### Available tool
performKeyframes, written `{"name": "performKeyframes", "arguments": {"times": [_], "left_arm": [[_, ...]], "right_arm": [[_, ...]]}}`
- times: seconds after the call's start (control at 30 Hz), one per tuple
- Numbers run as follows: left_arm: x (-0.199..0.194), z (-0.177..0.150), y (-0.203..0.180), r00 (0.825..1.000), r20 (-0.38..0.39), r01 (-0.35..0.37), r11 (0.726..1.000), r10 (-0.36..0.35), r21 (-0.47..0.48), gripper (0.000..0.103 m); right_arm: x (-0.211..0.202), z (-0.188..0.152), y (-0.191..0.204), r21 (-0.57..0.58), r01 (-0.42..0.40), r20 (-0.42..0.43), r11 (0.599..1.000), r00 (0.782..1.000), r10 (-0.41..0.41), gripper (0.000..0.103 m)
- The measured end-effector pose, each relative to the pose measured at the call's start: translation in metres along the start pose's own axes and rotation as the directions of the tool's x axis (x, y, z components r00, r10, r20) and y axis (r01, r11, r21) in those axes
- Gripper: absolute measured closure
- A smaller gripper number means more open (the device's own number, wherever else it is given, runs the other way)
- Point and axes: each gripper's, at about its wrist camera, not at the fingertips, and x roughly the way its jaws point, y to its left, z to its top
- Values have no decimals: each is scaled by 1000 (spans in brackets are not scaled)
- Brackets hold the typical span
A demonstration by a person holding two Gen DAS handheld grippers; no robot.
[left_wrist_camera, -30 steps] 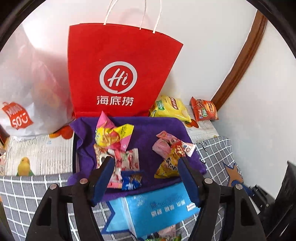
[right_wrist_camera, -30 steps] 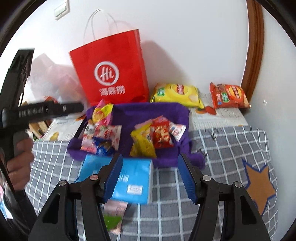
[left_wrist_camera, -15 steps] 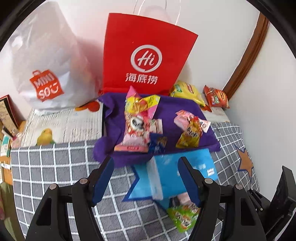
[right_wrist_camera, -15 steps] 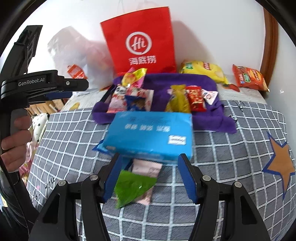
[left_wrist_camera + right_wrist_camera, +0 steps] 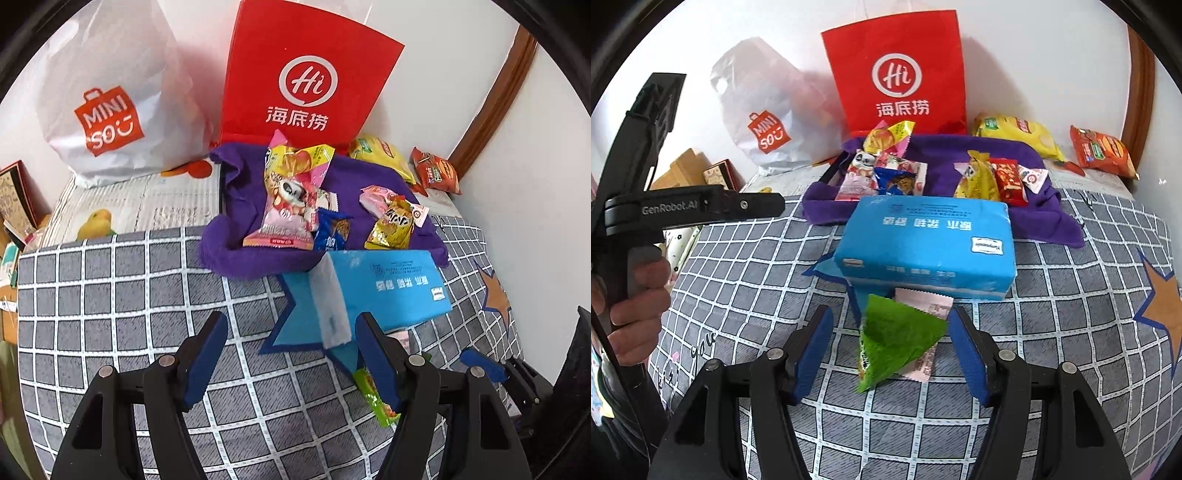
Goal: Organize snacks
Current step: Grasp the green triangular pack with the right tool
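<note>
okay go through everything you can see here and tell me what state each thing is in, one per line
Left gripper: open, empty.
Right gripper: open, jaws just widened, astride the green packet, not pressing it.
Green packet: lying flat on the checked cloth.
Blue tissue pack: sealed, lying on its side.
Red paper bag: upright against the wall.
Purple cloth: spread out, snacks piled on it.

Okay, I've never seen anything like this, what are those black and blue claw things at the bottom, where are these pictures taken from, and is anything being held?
They are two hand-held grippers, each carrying its own camera that looks out along its blue fingers. One picture comes from the left gripper, the other from the right gripper. The person's hand gripping the left tool shows in the right view. On the checked cloth lie a blue tissue pack, a green snack packet and a purple cloth with snacks. Both grippers are open, holding nothing; the right one's jaws have just been opening around the green packet.
</note>
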Motion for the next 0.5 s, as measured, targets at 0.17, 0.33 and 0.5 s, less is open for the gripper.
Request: {"name": "performKeyframes", "arguments": {"times": [0.17, 0.33, 0.5], "left_arm": [[1, -7, 7, 1000, -4, 3, 1000, -3, -9, 33], [6, -11, 15, 1000, -14, 7, 1000, -7, -20, 34], [11, -13, 21, 1000, -23, 12, 999, -13, -33, 33]], "right_arm": [[2, -2, 9, -25, 15, 15, 1000, 1000, -15, 31], [13, -6, 12, -32, 40, -12, 999, 999, -40, 31], [23, -8, 13, -38, 55, -31, 998, 998, -56, 31]]}}
